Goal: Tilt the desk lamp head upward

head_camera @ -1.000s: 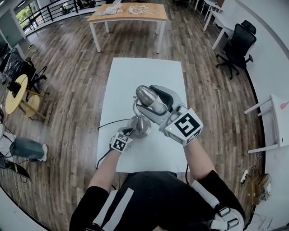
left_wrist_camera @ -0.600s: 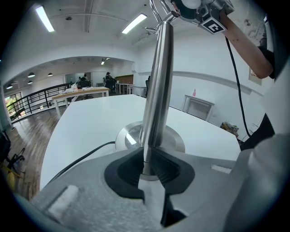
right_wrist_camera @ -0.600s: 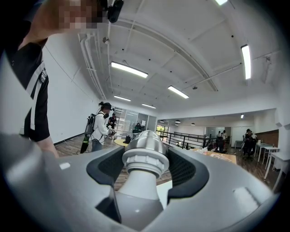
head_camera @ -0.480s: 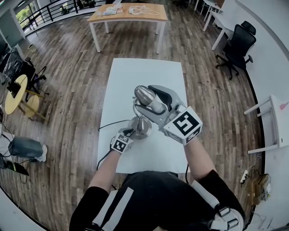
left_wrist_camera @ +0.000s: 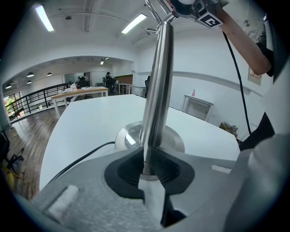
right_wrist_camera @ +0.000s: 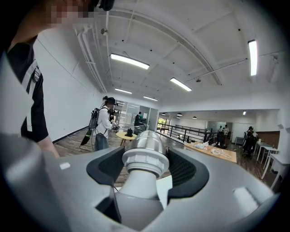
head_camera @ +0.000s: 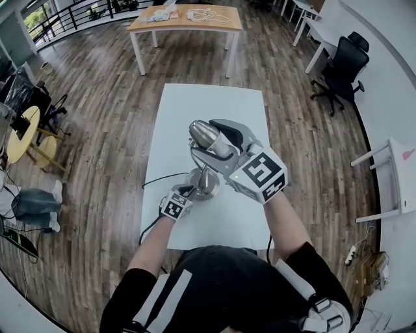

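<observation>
A silver desk lamp stands on the white table point(head_camera: 195, 110). Its round base point(head_camera: 195, 186) sits near the table's front, and the cone-shaped head point(head_camera: 205, 136) hangs above it. My right gripper point(head_camera: 212, 138) is shut on the lamp head point(right_wrist_camera: 144, 152), with the black pads on both sides of its neck. My left gripper point(head_camera: 191, 190) is shut on the upright pole point(left_wrist_camera: 156, 86), just above the base point(left_wrist_camera: 174, 139). The lamp's black cable point(head_camera: 159, 179) runs off the table's left edge.
A wooden table point(head_camera: 185, 16) stands beyond the white one. An office chair point(head_camera: 341, 65) and a white side table point(head_camera: 400, 175) are to the right, and a round yellow table point(head_camera: 19, 133) to the left. A person point(right_wrist_camera: 105, 122) stands far off.
My right gripper has swung up and a little to the left with the lamp head, which now points higher. The left gripper and the base have stayed put.
</observation>
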A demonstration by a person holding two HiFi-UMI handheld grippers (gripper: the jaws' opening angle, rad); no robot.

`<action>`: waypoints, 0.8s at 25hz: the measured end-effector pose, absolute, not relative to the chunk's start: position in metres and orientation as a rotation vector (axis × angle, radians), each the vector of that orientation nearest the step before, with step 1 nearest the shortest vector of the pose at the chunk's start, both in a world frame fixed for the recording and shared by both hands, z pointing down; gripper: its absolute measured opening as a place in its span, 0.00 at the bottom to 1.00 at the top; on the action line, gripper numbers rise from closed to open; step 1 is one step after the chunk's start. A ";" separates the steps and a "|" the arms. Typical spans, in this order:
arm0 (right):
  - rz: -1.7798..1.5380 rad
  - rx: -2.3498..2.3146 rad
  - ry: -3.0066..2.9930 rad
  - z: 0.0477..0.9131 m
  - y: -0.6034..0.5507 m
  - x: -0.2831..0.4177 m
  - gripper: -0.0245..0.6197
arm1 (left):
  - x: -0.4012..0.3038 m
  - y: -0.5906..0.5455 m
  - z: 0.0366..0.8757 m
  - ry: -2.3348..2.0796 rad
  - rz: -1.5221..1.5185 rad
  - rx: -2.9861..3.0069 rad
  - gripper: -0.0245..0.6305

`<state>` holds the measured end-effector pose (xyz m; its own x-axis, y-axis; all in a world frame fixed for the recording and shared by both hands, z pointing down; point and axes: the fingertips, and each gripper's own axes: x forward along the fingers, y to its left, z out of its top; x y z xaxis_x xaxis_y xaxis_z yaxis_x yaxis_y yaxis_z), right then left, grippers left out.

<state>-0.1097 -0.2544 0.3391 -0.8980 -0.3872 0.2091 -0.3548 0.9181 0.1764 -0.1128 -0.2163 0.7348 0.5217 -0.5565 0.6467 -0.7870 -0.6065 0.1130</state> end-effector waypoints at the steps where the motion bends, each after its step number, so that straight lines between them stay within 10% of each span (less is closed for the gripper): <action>1: -0.194 0.555 -2.832 0.339 -0.255 -0.111 0.50 | -0.114 -0.216 0.734 -1.107 0.806 2.372 0.12; 20: -0.142 0.520 -2.716 0.346 -0.264 -0.134 0.50 | -0.113 -0.216 0.734 -1.080 0.816 2.363 0.12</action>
<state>-0.1340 -0.2635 0.3461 -0.8633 -0.3741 0.3387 -0.3368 0.9269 0.1654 -0.1128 -0.2157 0.7336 0.5271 -0.5366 0.6590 -0.7803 -0.6128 0.1251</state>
